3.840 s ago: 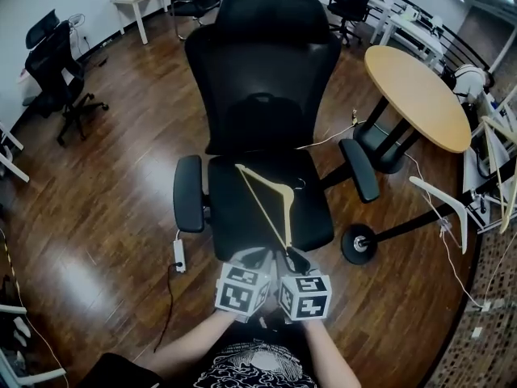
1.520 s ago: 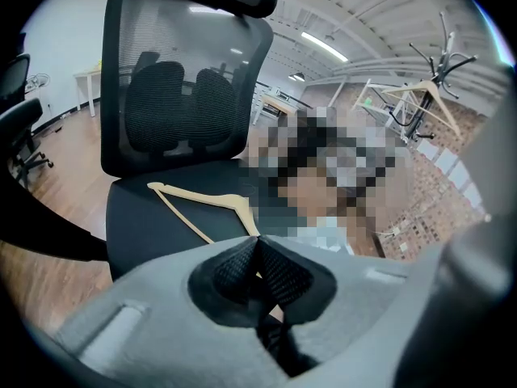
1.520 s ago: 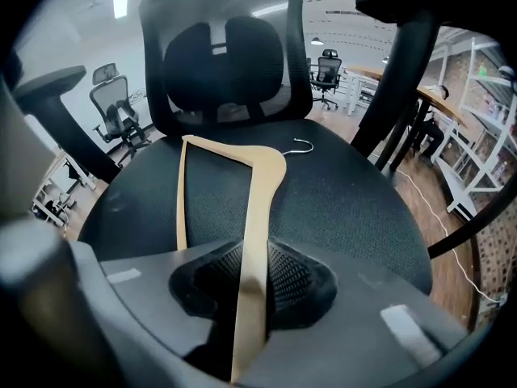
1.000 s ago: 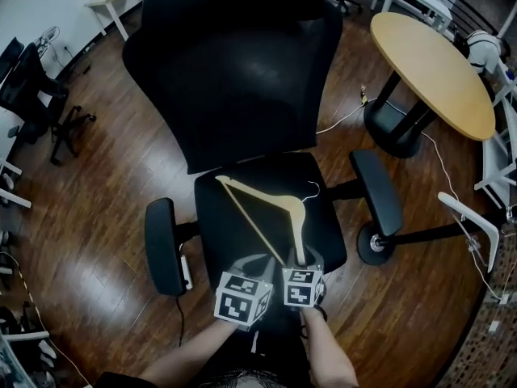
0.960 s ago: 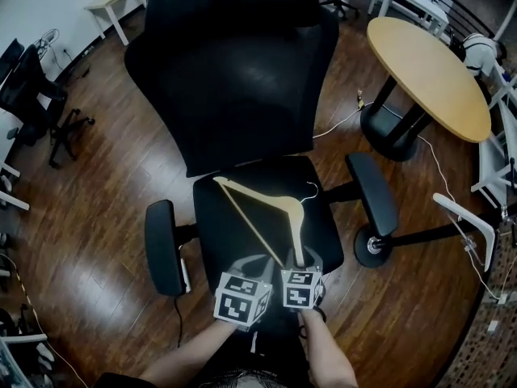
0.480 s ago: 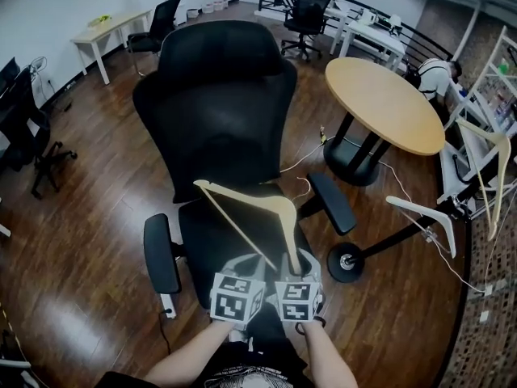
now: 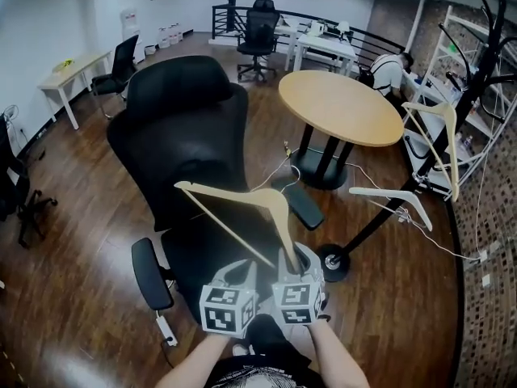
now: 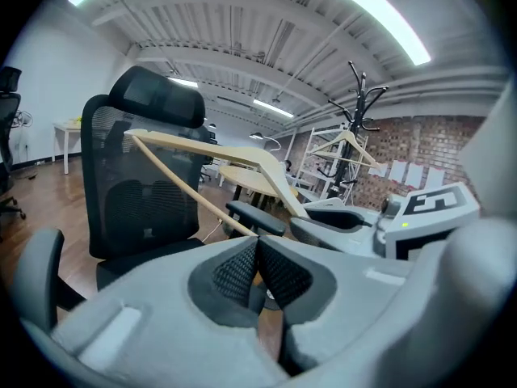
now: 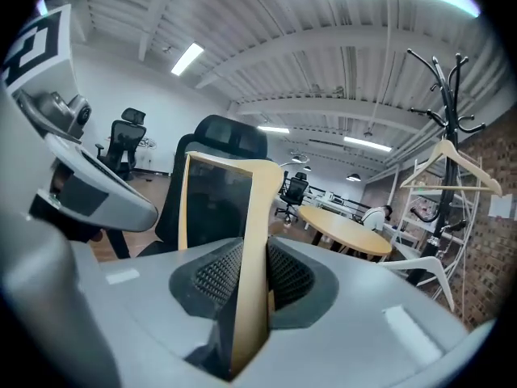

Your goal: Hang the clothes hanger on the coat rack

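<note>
Dark wood floor (image 7: 73, 241) runs around a black chair (image 7: 182, 128) and a round table (image 7: 339, 107). The head view now also takes in the black rack (image 7: 483, 63) at the upper right edge, which was out of frame a second ago.

The main change is height. The hanger (image 7: 242, 204) lay on the chair seat a second ago. It is now held clear of the seat, in front of the backrest near the middle of the frame.

The right gripper (image 9: 249, 285) is clamped on the flat wooden end of one shoulder, and the wood fills the gap between its pads. The left gripper (image 8: 257, 253) has its jaws almost together, pinching the thin lower bar at their tips. Both sit side by side at the bottom centre of the head view.

A second hanger (image 7: 440, 148) already hangs on the rack.

The pick-up looks done. What remains is the carry across to the rack, well apart at the right, and then setting the hook over a peg.
</note>
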The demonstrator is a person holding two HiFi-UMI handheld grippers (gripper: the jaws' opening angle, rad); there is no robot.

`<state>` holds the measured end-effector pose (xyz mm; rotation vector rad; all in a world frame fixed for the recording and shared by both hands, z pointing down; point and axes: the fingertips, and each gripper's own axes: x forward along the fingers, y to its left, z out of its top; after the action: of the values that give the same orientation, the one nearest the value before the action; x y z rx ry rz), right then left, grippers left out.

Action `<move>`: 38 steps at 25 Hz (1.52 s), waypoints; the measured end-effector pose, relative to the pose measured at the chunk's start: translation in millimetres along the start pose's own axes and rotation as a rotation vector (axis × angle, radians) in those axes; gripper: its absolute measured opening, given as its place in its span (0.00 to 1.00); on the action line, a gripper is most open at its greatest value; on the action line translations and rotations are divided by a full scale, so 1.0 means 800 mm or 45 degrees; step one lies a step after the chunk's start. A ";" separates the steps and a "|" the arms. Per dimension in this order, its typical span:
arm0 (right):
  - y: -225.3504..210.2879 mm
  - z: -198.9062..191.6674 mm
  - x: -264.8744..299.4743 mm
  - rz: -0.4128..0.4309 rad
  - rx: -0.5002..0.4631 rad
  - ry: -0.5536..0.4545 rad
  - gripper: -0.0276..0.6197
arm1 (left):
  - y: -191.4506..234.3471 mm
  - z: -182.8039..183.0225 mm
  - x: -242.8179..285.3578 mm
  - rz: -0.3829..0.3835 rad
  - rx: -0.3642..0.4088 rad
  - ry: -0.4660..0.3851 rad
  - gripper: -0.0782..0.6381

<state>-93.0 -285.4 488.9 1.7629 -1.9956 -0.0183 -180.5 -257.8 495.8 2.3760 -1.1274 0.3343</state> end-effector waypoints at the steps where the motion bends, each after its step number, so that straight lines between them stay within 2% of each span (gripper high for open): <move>1: -0.009 0.002 -0.008 -0.026 -0.005 -0.004 0.18 | -0.009 0.001 0.000 -0.020 0.008 -0.001 0.12; 8: -0.086 -0.016 -0.072 -0.235 0.013 0.007 0.18 | -0.095 -0.002 0.018 -0.214 0.091 0.017 0.12; 17: -0.181 -0.034 -0.163 -0.428 0.026 0.010 0.18 | -0.215 -0.005 0.035 -0.435 0.197 0.075 0.12; 27: -0.316 -0.017 -0.237 -0.532 -0.015 -0.114 0.18 | -0.347 0.041 0.060 -0.524 0.314 0.002 0.12; 34: -0.413 -0.006 -0.282 -0.541 -0.024 -0.193 0.18 | -0.454 0.083 0.076 -0.569 0.397 -0.053 0.12; 38: -0.467 0.000 -0.301 -0.533 -0.028 -0.227 0.18 | -0.509 0.107 0.087 -0.590 0.401 -0.081 0.12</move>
<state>270.3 -123.4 290.6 2.1978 -1.6931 -0.3415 180.3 -127.8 321.1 2.8484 -0.5457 0.2901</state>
